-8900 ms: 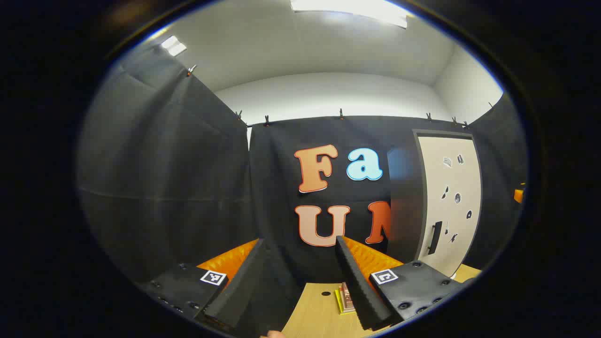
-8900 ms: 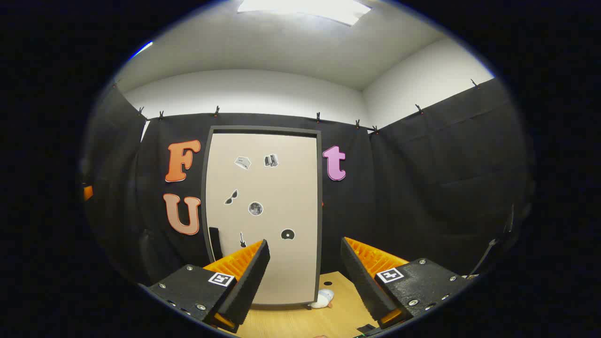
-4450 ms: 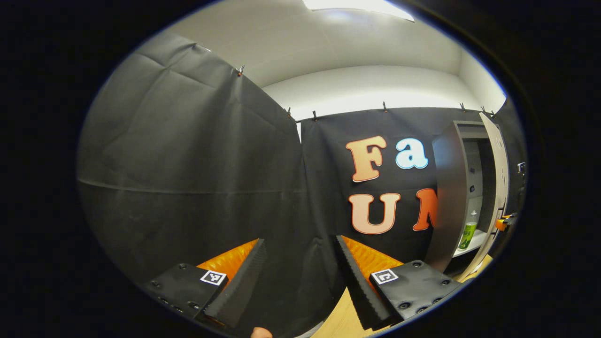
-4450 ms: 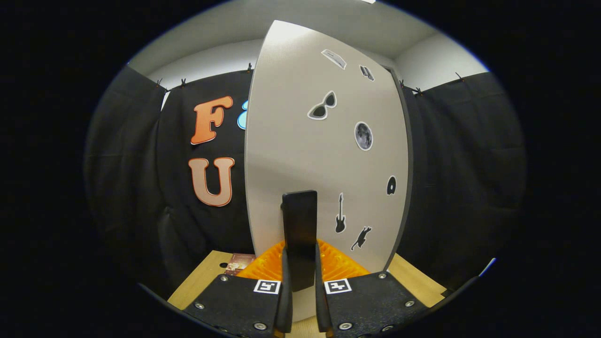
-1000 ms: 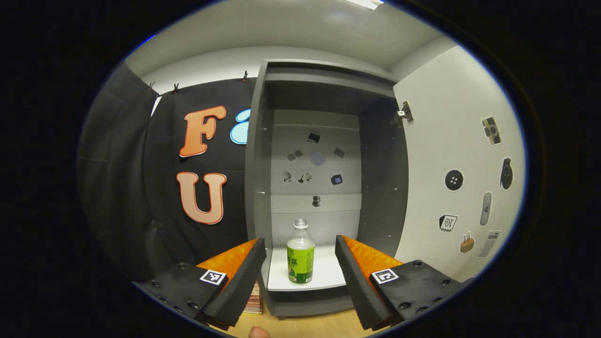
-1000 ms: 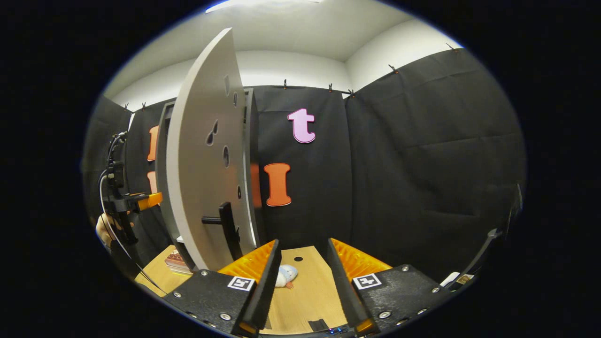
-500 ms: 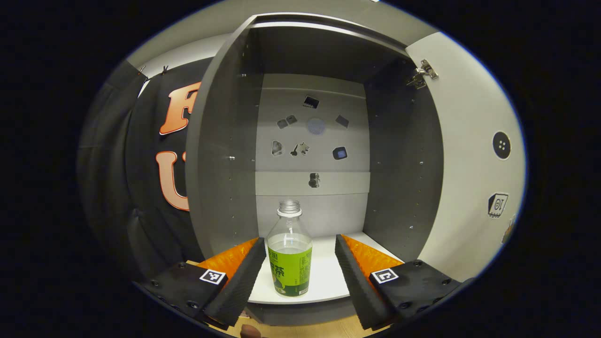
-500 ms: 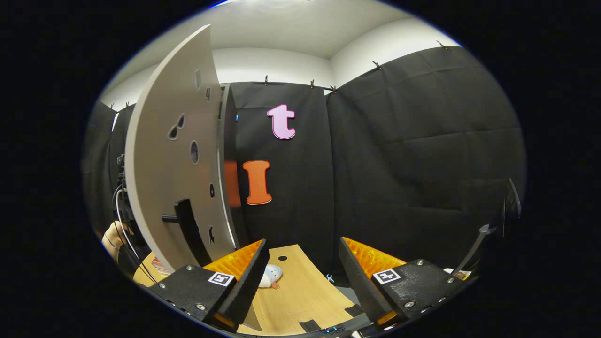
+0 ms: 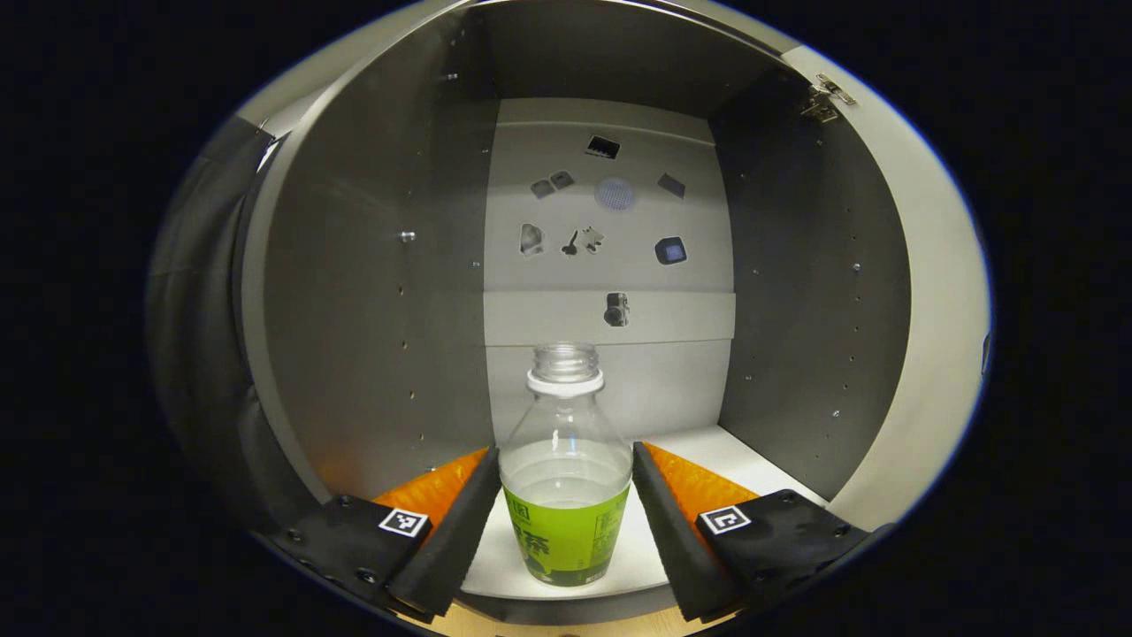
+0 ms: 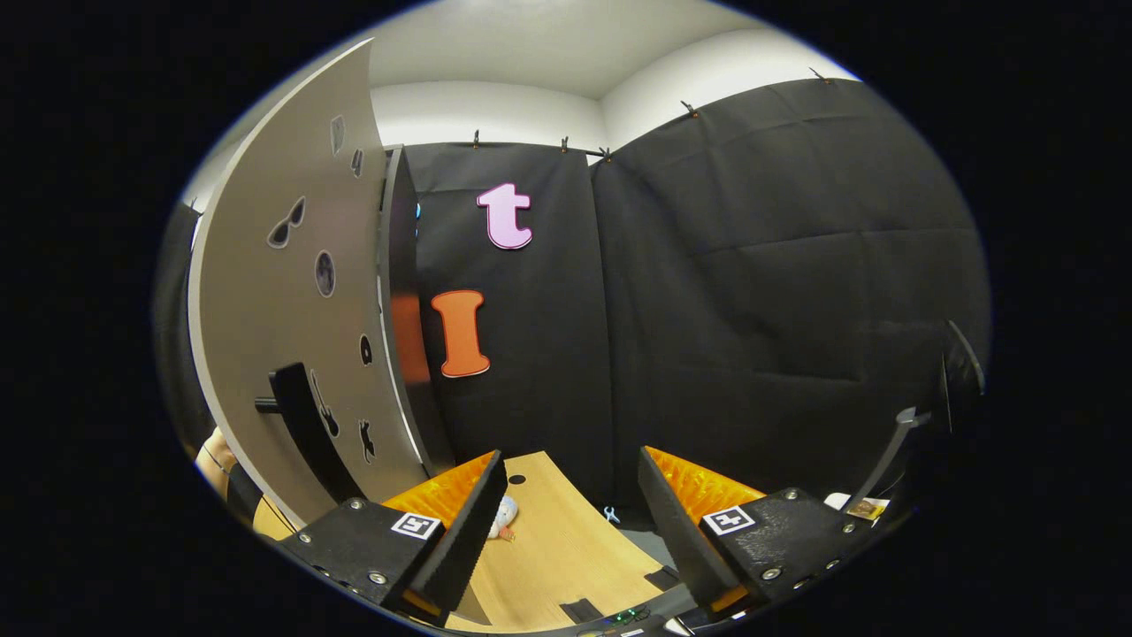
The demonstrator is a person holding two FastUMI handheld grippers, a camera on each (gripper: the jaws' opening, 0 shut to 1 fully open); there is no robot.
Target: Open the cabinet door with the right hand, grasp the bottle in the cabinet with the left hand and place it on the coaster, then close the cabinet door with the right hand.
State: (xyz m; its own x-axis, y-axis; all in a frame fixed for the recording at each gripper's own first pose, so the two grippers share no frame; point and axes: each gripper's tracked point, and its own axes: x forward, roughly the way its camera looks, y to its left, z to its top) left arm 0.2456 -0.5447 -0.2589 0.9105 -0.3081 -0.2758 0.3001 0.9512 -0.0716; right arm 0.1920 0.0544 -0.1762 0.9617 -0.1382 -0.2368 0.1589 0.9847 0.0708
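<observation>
A clear bottle (image 9: 566, 495) with a green label and no cap stands upright on the white shelf (image 9: 707, 447) inside the open grey cabinet (image 9: 371, 310). My left gripper (image 9: 564, 453) is open, one finger on each side of the bottle's lower body, close to its walls; I cannot tell whether they touch. In the right gripper view, the cabinet door (image 10: 283, 301) stands swung wide open at the left, its dark handle (image 10: 301, 429) sticking out. My right gripper (image 10: 570, 458) is open and holds nothing, off to the right of the door above the wooden table (image 10: 566, 548).
Stickers dot the cabinet's back wall (image 9: 610, 239) and the door's outer face. The door's inner side (image 9: 937, 336) bounds the cabinet on the right. A small pale toy (image 10: 504, 513) lies on the table near the door. A hand (image 10: 217, 460) shows behind the door's lower edge.
My left gripper has moved forward into the cabinet, so the bottle now sits between its fingers. The right gripper, after letting go of the handle, has drifted a little farther right of the door.
</observation>
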